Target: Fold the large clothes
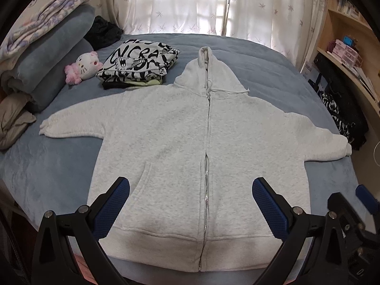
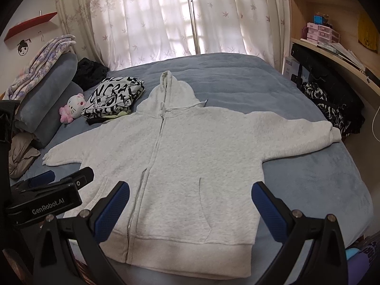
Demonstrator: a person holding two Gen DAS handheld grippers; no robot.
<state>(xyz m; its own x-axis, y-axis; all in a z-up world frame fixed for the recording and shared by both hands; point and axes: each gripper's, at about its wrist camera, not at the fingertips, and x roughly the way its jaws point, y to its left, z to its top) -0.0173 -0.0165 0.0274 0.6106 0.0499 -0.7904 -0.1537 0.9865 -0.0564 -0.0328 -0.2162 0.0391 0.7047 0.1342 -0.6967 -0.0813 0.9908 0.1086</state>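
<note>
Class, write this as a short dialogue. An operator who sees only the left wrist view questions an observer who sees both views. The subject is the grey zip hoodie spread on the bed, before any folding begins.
Operator: My left tongs block the right hem corner of the hoodie. Is that corner flat?
Observer: Yes. In the right wrist view it lies flat on the bed, not turned under.
Operator: Are the right tongs open? I see only their edge.
Observer: They are open, with the fingers wide apart above the hem and nothing held between them.
</note>
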